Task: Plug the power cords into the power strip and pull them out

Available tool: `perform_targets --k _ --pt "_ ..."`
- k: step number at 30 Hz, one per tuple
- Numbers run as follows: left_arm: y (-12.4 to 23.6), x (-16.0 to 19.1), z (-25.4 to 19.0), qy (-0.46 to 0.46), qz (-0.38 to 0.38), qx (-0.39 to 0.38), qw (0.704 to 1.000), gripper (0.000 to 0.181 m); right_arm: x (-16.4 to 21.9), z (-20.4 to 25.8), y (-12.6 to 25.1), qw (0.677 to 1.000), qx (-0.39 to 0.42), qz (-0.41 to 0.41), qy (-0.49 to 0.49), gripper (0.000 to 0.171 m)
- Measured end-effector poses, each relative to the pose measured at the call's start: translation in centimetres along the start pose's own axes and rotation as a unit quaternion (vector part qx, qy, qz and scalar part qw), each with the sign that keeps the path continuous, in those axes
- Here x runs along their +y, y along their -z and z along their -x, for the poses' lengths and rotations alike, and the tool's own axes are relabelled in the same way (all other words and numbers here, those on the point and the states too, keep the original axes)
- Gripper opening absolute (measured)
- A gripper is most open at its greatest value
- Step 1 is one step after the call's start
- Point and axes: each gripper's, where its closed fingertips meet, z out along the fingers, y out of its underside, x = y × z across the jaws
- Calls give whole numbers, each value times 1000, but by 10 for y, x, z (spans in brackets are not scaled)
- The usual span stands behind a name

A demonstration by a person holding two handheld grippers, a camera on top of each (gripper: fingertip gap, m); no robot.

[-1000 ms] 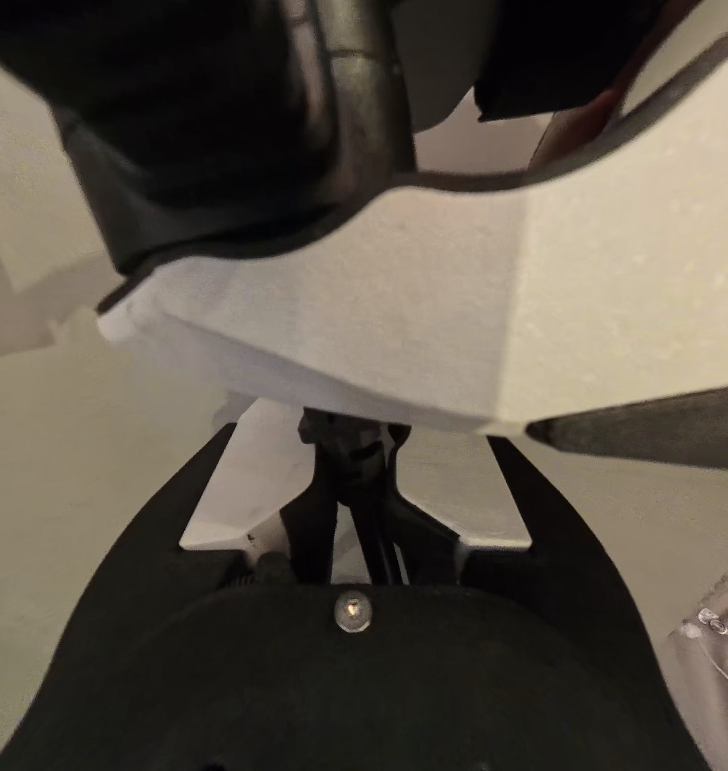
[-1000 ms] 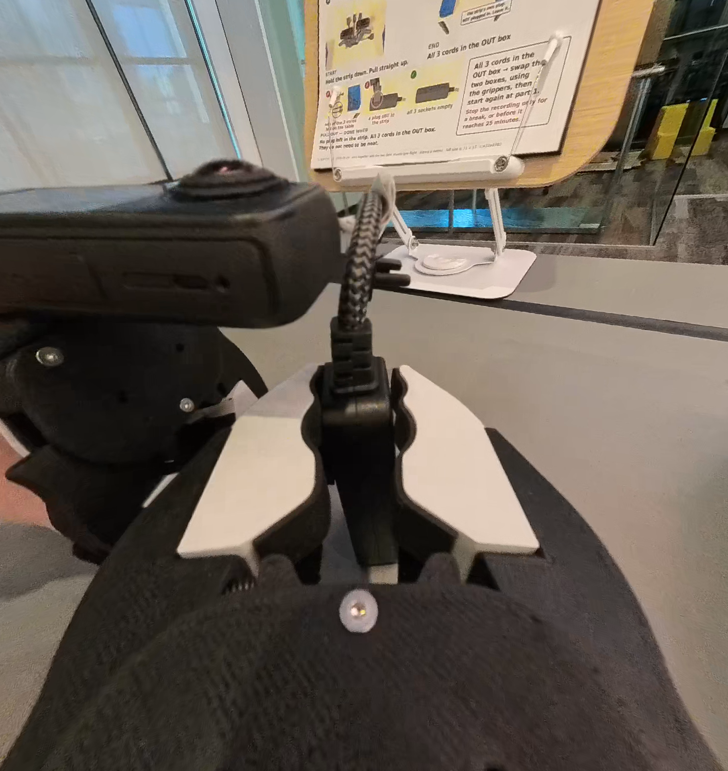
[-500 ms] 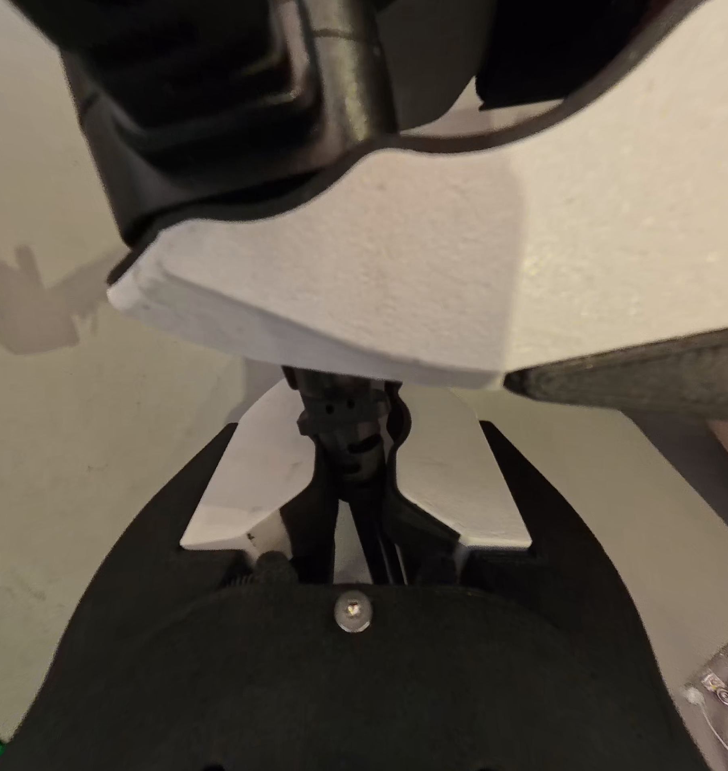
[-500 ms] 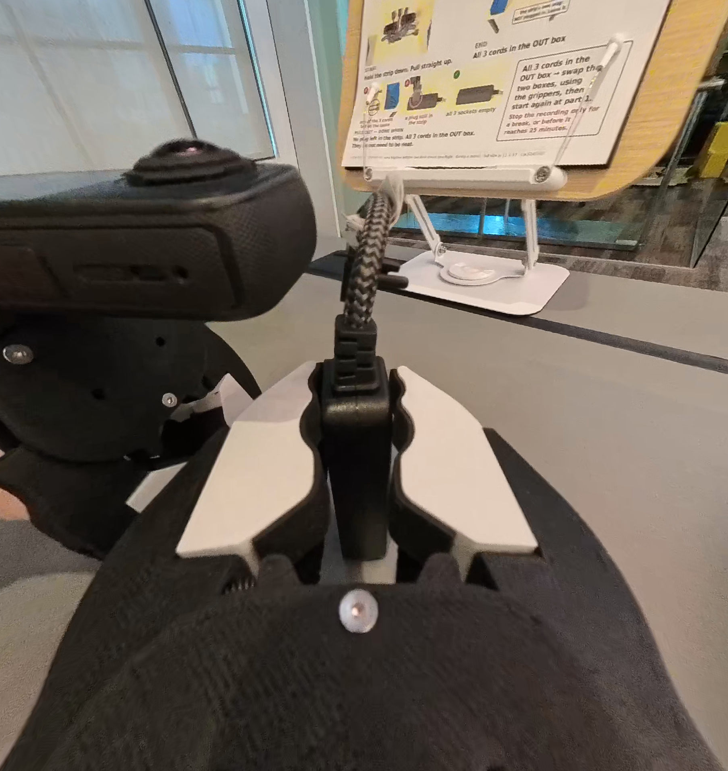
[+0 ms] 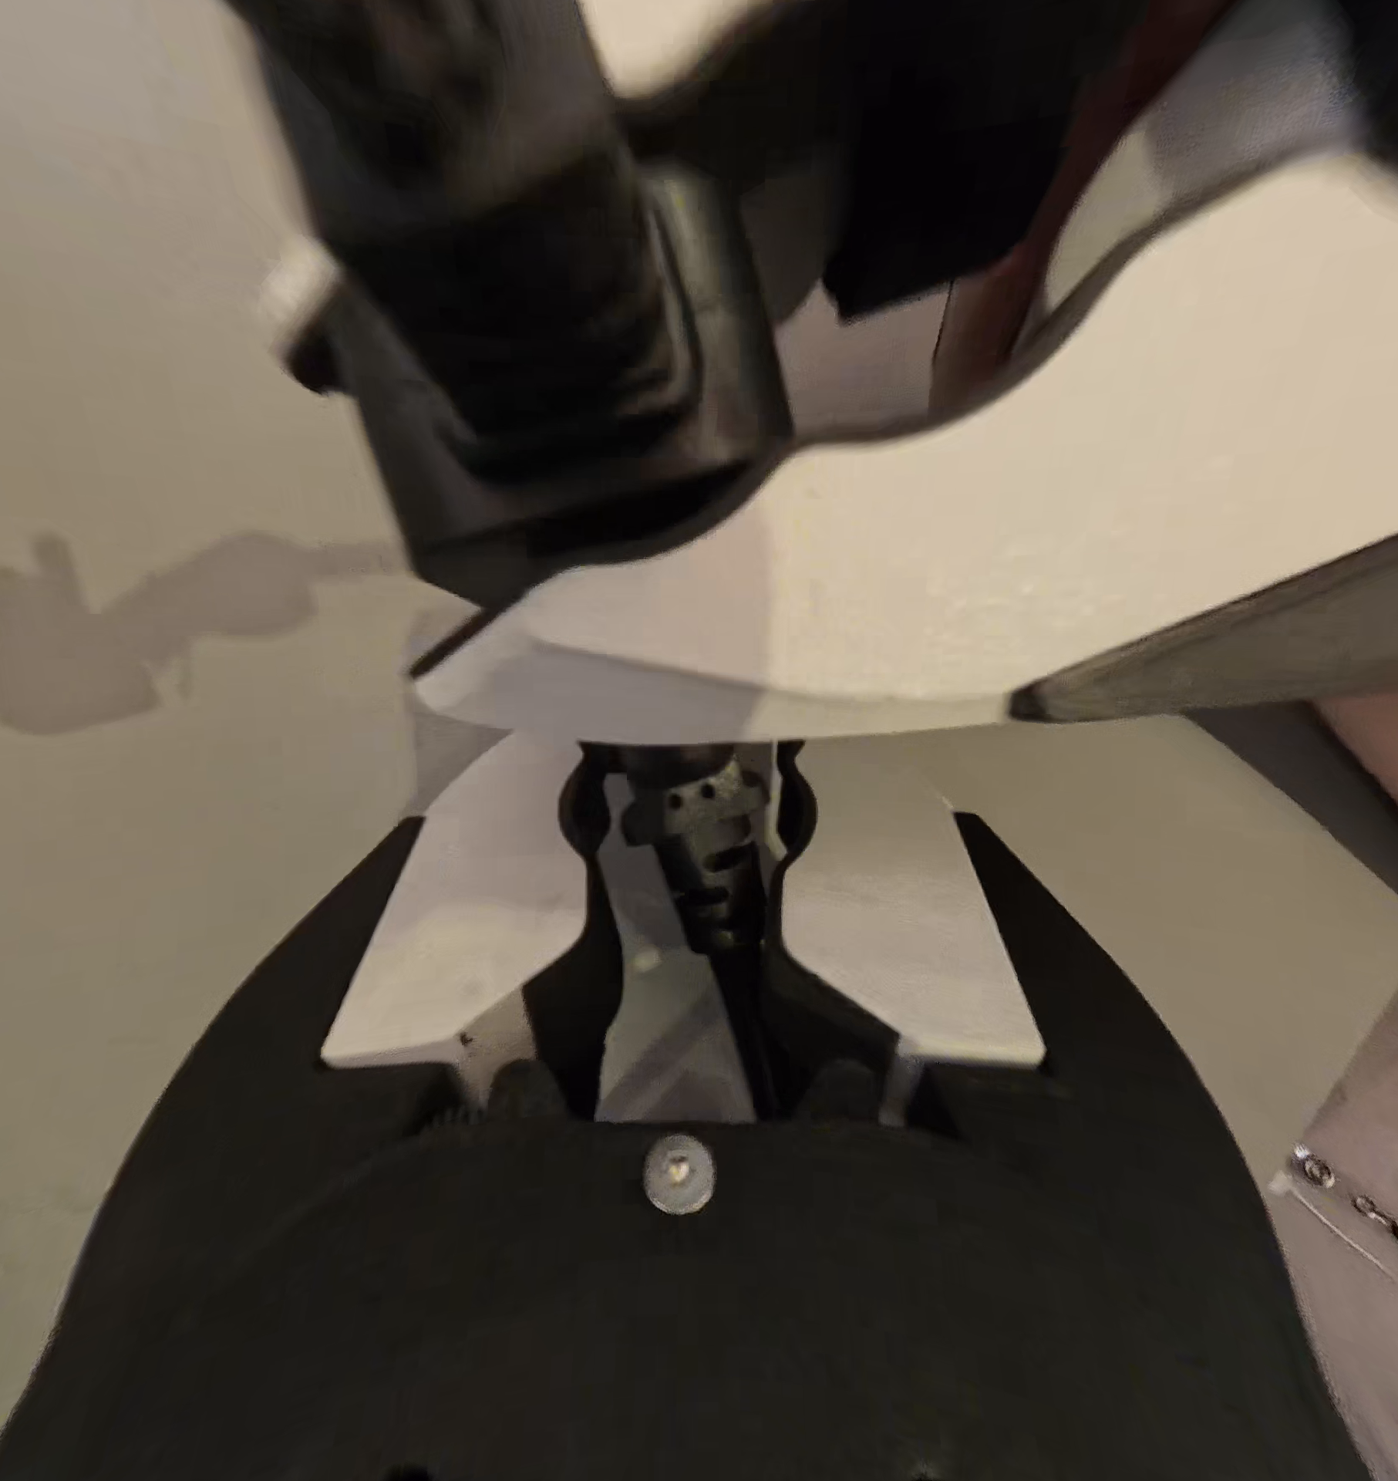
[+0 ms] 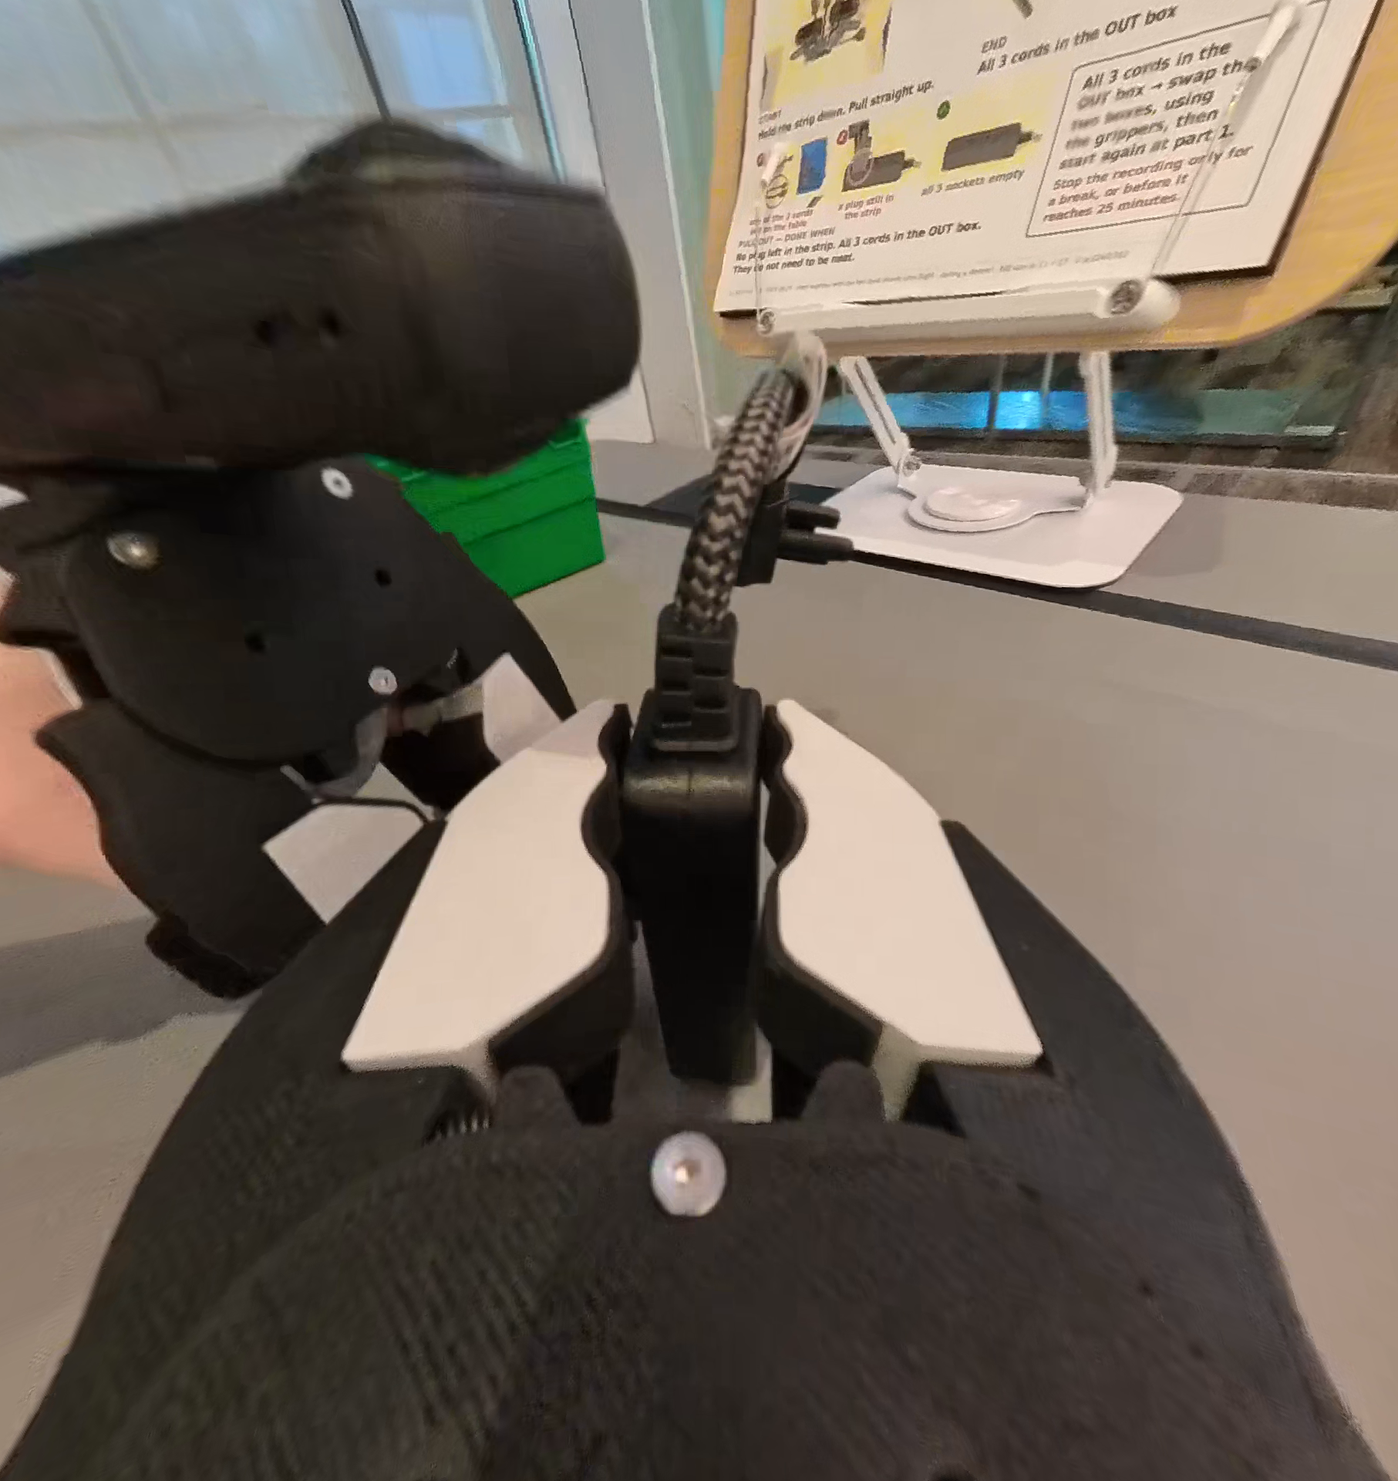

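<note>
The power strip (image 6: 691, 897), a slim black block, stands on edge between the white fingers (image 6: 511, 905) of my right gripper (image 6: 689, 769), clenched from both sides, and its braided black-and-grey cable (image 6: 731, 489) rises from the far end and bends away toward the back of the grey table (image 6: 1120, 801). A small black plug (image 5: 699, 841) with a ribbed strain relief sits between the white fingers (image 5: 455, 930) of my left gripper (image 5: 683, 801); its thin black cord (image 5: 747, 1010) runs back toward the palm. There the jaws stand apart, with a clear gap on the left side of the plug, so I'd call that grip released or at most loose, though the plug leans against the right finger and the top of it is hidden. In the left wrist view the right gripper (image 5: 880, 577) fills the upper frame, blurred, its white finger face just above my left fingertips. In the right wrist view the left gripper (image 6: 223, 609) hangs close at the left, a hand (image 6: 6, 721) behind it. Farther back stands a green bin (image 6: 511, 497), and to the right an instruction sheet (image 6: 1000, 136) on a white stand (image 6: 1000, 521) at the table's rear.
</note>
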Motion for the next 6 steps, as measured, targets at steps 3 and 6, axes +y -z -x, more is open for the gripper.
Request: perform_targets --k 3,6 --pt "11 -11 1 -3 -14 6 1000 35 0 4 -2 1000 1 -6 -18 30" --pt "3 1 9 -43 72 -30 996 36 0 5 -4 1000 8 -5 -13 31"
